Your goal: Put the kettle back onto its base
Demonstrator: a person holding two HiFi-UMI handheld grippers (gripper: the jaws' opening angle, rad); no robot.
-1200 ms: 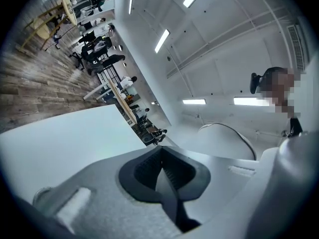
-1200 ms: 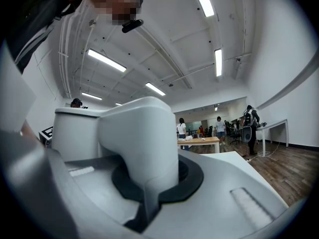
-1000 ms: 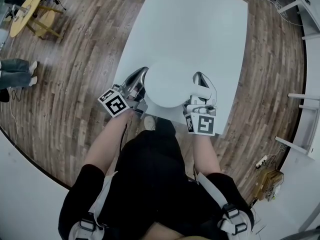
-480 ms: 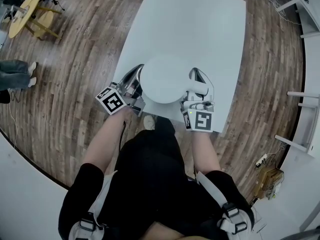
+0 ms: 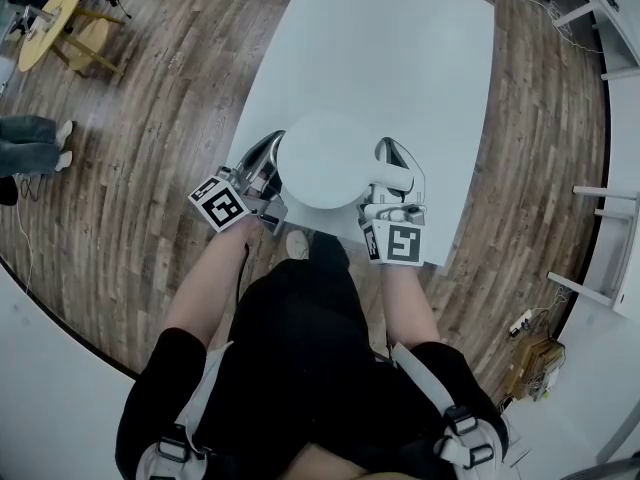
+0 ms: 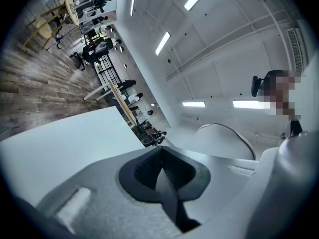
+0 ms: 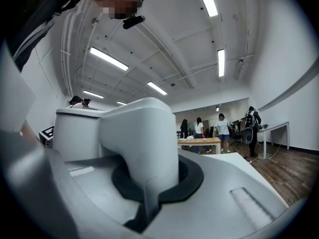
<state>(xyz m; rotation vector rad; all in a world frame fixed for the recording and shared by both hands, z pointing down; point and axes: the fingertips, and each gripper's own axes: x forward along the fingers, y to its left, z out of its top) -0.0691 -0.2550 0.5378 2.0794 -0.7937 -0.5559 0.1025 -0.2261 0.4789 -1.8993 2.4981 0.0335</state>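
Near the frame's middle, over the white desk (image 5: 400,58), my right hand-held gripper (image 5: 392,163) squeezes the handle (image 7: 144,133) of the round white kettle (image 5: 322,158) to carry it. My left hand-held gripper (image 5: 270,150), closed and empty, sits beside it, maybe to steady it.

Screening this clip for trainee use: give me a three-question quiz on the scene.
1. True or false: the left gripper holds something.
2. What is the right gripper clamped on? A) kettle handle B) a cup C) nothing
3. What colour is the table?
Key: 1 false, its jaws are shut with nothing between them. 2 A. 3 white.
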